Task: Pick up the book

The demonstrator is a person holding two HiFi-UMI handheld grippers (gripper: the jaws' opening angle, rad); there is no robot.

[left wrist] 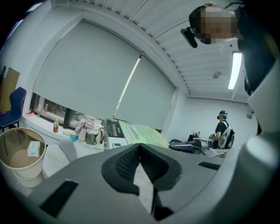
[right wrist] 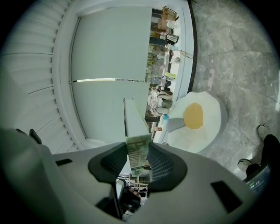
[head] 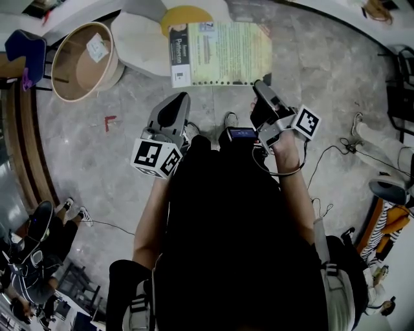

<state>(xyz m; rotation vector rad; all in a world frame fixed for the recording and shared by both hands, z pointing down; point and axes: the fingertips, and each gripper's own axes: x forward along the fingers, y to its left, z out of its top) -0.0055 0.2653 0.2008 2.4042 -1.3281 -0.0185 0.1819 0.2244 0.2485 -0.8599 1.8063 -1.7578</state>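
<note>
The book [head: 223,55], pale green with a black-and-white spine strip, hangs flat above the grey stone floor at the top of the head view. My right gripper [head: 262,89] is shut on its near right corner. In the right gripper view the printed edge of the book [right wrist: 136,153] stands clamped between the two dark pads of the right gripper [right wrist: 139,151]. My left gripper [head: 176,106] hovers just below the book's near left corner, apart from it. In the left gripper view the book [left wrist: 131,133] lies beyond the left gripper [left wrist: 140,148], whose jaws meet at the tips with nothing in them.
A round wooden tub [head: 84,61] holding a small box stands at the upper left, beside a blue chair [head: 26,48]. A white egg-shaped cushion with a yellow centre [head: 184,16] lies behind the book. Cables [head: 336,152] trail on the floor. A person [left wrist: 223,129] stands far off.
</note>
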